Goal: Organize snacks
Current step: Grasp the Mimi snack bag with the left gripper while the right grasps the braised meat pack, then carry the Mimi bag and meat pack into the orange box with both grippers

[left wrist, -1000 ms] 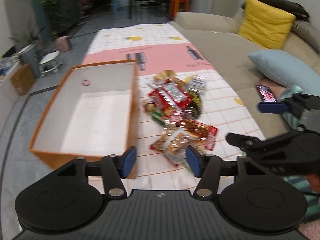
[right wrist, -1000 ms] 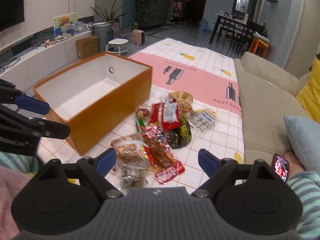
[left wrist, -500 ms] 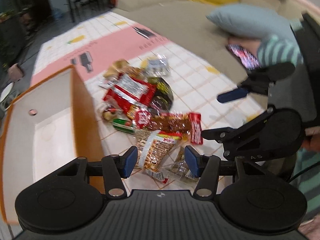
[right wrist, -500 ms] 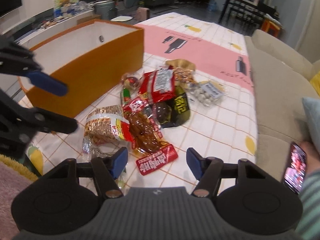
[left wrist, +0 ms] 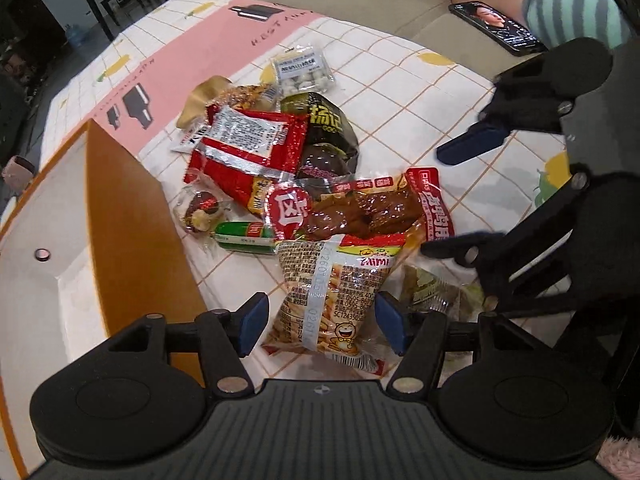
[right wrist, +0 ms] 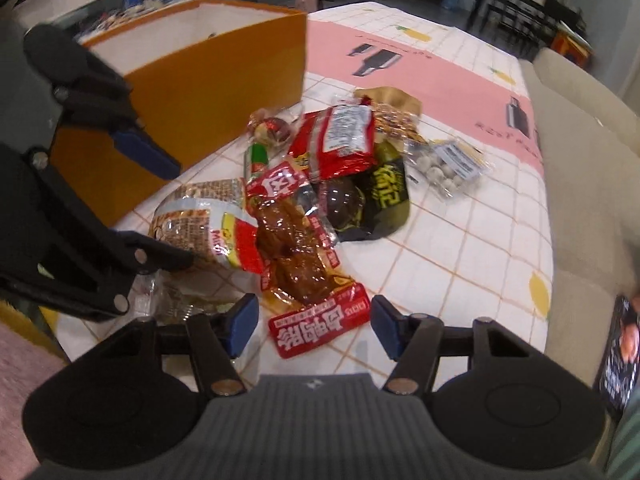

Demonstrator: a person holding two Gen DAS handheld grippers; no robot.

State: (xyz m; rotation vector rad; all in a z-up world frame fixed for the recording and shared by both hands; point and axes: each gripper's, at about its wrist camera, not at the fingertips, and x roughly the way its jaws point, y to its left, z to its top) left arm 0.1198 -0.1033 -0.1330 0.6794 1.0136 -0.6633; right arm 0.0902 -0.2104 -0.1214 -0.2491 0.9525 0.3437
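Snacks lie heaped on the checked white-and-pink tablecloth [left wrist: 404,80], just beside the open orange cardboard box [left wrist: 132,216]. Nearest is a clear crinkly bag of yellow stick crisps [left wrist: 332,300], which sits between the spread blue-padded fingers of the left gripper [left wrist: 322,318]; nothing is held yet. It looks light, puffy and slippery, its contents likely brittle, so a gentle pinch across the middle or at a sealed end seems safest. Overlapping it is a flat red-edged vacuum pack of brown braised meat [right wrist: 296,248], probably denser and floppy; its red label end lies between the open fingers of the right gripper [right wrist: 312,326], likewise holding nothing. Farther off lie a red foil packet [left wrist: 248,148] and a black-and-yellow pouch [left wrist: 328,136].
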